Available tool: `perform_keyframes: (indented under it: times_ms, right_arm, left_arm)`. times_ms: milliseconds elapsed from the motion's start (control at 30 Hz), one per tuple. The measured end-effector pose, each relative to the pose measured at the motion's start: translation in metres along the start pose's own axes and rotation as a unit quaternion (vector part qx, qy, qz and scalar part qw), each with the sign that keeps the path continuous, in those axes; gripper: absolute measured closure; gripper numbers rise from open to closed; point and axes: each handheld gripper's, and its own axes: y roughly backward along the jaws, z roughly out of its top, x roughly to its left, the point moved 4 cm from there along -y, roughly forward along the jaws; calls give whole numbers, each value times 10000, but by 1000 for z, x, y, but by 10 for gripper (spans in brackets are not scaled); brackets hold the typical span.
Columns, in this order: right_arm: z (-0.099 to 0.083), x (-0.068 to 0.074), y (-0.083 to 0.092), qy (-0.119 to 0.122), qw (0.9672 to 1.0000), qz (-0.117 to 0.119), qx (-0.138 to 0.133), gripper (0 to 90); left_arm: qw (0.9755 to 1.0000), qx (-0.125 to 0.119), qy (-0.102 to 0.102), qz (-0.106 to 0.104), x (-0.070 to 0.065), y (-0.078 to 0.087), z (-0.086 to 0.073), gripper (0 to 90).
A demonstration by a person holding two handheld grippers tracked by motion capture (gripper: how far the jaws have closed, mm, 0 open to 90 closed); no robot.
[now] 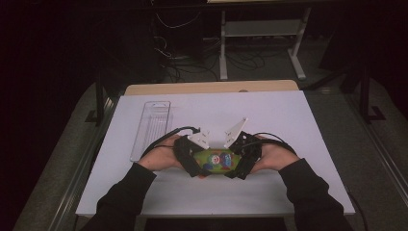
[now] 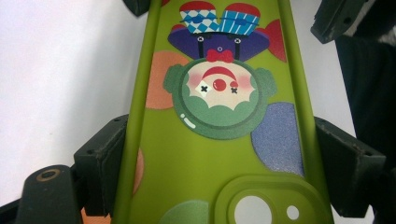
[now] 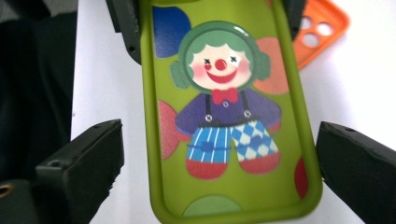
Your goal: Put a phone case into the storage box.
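- The white table top [image 1: 288, 125] is the biggest thing here, with a strip of bare wood [image 1: 211, 87] showing along its far edge; past that, in the dark, stand a pale stand [image 1: 262, 29] and a tangle of cables [image 1: 192, 57] on the floor.
- A clear plastic tray [image 1: 151, 129] lies at the far left of the white top, well apart from the hands; I cannot make out anything in it.
- The green phone case [image 1: 216, 160] is held between the two grippers near the person's edge of the table. No writing or brand can be read on it; it carries a printed clown with green hair, a red nose, a red bow tie, a purple shirt and blue-and-white trousers, among coloured spots.
- The left gripper [image 2: 219, 172] has its jaws pressed against both long edges of the case, at the end with the camera cut-out.
- The right gripper [image 3: 219, 158] has its jaws spread wide, standing off the case's edges on both sides at the clown's feet end; it holds nothing.
- An orange case [image 3: 322, 32] with round holes lies on the white top just behind the green one.
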Motion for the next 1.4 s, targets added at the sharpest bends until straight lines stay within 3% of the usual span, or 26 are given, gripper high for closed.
perform_keyframes:
  times_ms: [133, 167, 333, 500, 600, 733, 833, 867, 900, 933, 1033, 1067, 1100, 1233, 1300, 1333, 1400]
  right_arm:
    - [-5, -7, 7, -286, 9992, -269, -126, 0]
    - [-7, -8, 8, -431, 9984, -312, -176, 0]
    - [-16, -19, 13, -705, 9948, -669, -309, 0]
    - [-24, -24, 18, -1278, 9875, -809, -440, 0]
    - [-29, -25, 21, -1487, 9839, -860, -502, 0]
    - [-37, -25, 21, -1919, 9750, -909, -652, 0]
    - [-43, -26, 20, -2064, 9711, -974, -698, 0]
    - [-46, -26, 19, -2135, 9693, -1019, -666, 0]
    - [-48, -27, 18, -2194, 9682, -1014, -638, 0]
    - [-49, -27, 17, -2273, 9665, -1021, -625, 0]
    - [-55, -27, 15, -2407, 9619, -1108, -668, 0]
    - [-56, -26, 15, -2493, 9583, -1193, -725, 0]
    - [-57, -26, 16, -2587, 9550, -1218, -790, 0]
    - [-62, -22, 14, -2746, 9466, -1424, -907, 0]
    - [-64, -20, 13, -2879, 9409, -1501, -962, 0]
    - [-65, -19, 12, -3017, 9348, -1580, -1009, 0]
    - [-68, -18, 11, -3156, 9275, -1683, -1086, 0]
  left_arm:
    - [9994, 46, 202, 261, 3, 1, -2, 158]
    - [9991, 10, 275, 312, 4, 1, -2, 158]
    - [9966, -67, 559, 599, 10, 5, -3, 158]
    - [9921, 67, 911, 863, 15, 5, -7, 157]
    - [9884, 46, 1154, 989, 17, 4, -8, 158]
    - [9856, 24, 1266, 1121, 19, 7, -8, 157]
    - [9827, -20, 1377, 1235, 21, 8, -8, 157]
    - [9837, 71, 1319, 1223, 22, 10, -9, 157]
    - [9812, -53, 1462, 1257, 21, 9, -8, 157]
    - [9820, 40, 1404, 1262, 22, 11, -9, 158]
    - [9789, 30, 1553, 1326, 22, 12, -10, 157]
    - [9790, 77, 1521, 1353, 24, 12, -11, 157]
    - [9776, 54, 1590, 1378, 24, 12, -11, 157]
    - [9756, 71, 1673, 1419, 25, 11, -12, 157]
    - [9749, 76, 1696, 1438, 25, 11, -12, 157]
    - [9748, 77, 1708, 1432, 25, 11, -12, 157]
    - [9742, 89, 1712, 1467, 25, 10, -12, 157]
